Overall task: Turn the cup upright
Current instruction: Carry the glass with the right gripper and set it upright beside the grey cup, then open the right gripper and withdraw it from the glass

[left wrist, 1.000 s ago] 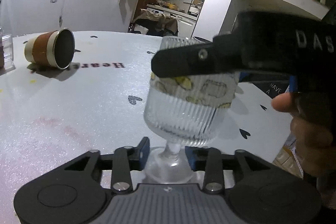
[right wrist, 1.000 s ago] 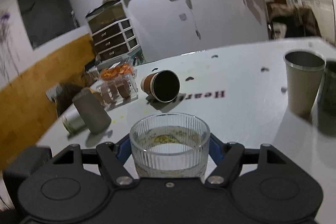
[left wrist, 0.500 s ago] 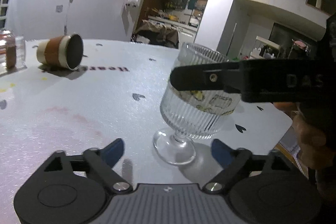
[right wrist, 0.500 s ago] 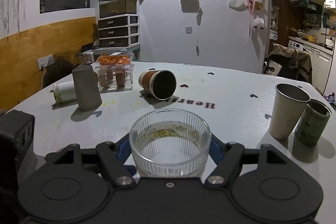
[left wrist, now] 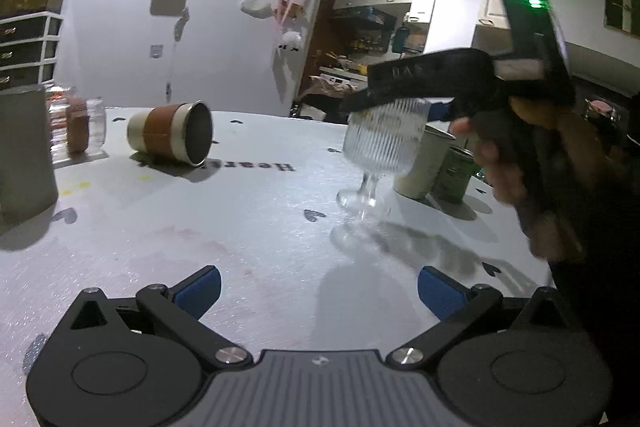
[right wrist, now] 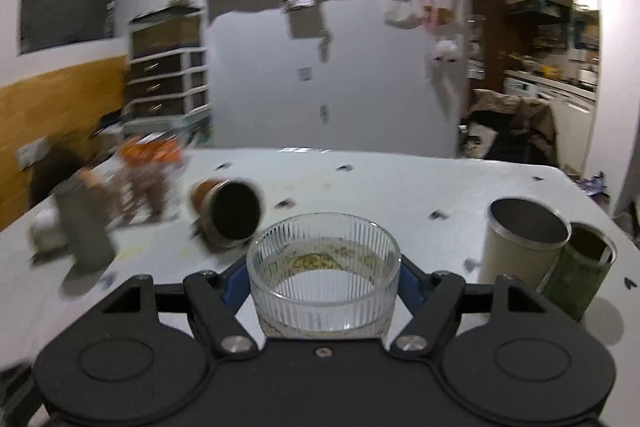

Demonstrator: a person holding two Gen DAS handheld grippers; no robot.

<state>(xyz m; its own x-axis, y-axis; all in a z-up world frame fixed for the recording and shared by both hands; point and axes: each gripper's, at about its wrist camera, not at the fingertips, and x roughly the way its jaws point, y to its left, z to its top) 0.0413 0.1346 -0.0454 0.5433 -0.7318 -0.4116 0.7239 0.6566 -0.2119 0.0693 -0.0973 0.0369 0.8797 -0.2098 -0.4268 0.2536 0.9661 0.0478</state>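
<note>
My right gripper (right wrist: 323, 283) is shut on a ribbed glass goblet (right wrist: 323, 269), upright, gripped at the bowl. In the left wrist view the goblet (left wrist: 380, 143) hangs a little above the white table (left wrist: 240, 227), held by the right gripper (left wrist: 400, 95). My left gripper (left wrist: 318, 287) is open and empty, low over the table, well short of the goblet. A brown-banded cup (left wrist: 172, 137) lies on its side at the back left, mouth toward me; it also shows in the right wrist view (right wrist: 228, 213).
A cream cup (right wrist: 520, 243) and a green can (right wrist: 576, 275) stand upright at the right. A grey tumbler (right wrist: 86, 227) and clear jars (left wrist: 86, 127) stand at the left. The table edge (left wrist: 532, 251) runs close on the right.
My left gripper let go of the goblet's stem, opened and drew back. My right gripper lifted the goblet off the table and carried it away to the right.
</note>
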